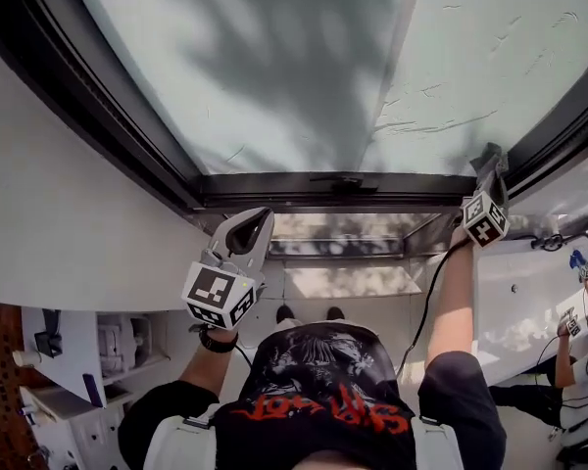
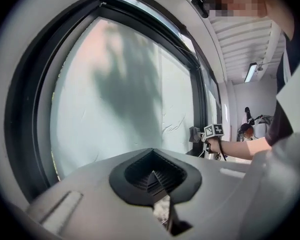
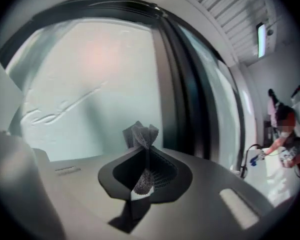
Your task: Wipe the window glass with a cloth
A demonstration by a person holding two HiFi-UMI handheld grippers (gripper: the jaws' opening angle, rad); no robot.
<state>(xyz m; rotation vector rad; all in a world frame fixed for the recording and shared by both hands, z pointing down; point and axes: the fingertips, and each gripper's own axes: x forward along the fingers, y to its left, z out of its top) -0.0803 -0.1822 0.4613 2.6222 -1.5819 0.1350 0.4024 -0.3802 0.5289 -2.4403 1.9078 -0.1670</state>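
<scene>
The frosted window glass [image 1: 304, 67] fills the top of the head view, set in a black frame [image 1: 333, 186]. My right gripper [image 1: 491, 160] is raised against the frame's lower right corner, shut on a grey mesh cloth [image 3: 140, 134]. A crumpled tuft of that cloth sticks out past the jaws, close to the glass [image 3: 85, 84]. My left gripper [image 1: 258, 225] hangs lower at the left, below the frame and off the glass [image 2: 125, 94]. Its jaws are shut with nothing between them. The right gripper [image 2: 197, 134] also shows small in the left gripper view.
A white wall [image 1: 59, 204] borders the window on the left. White shelves [image 1: 98, 351] with small items stand at lower left. At the right is a white counter [image 1: 529, 302] with cables, and another person [image 1: 578, 351] beside it.
</scene>
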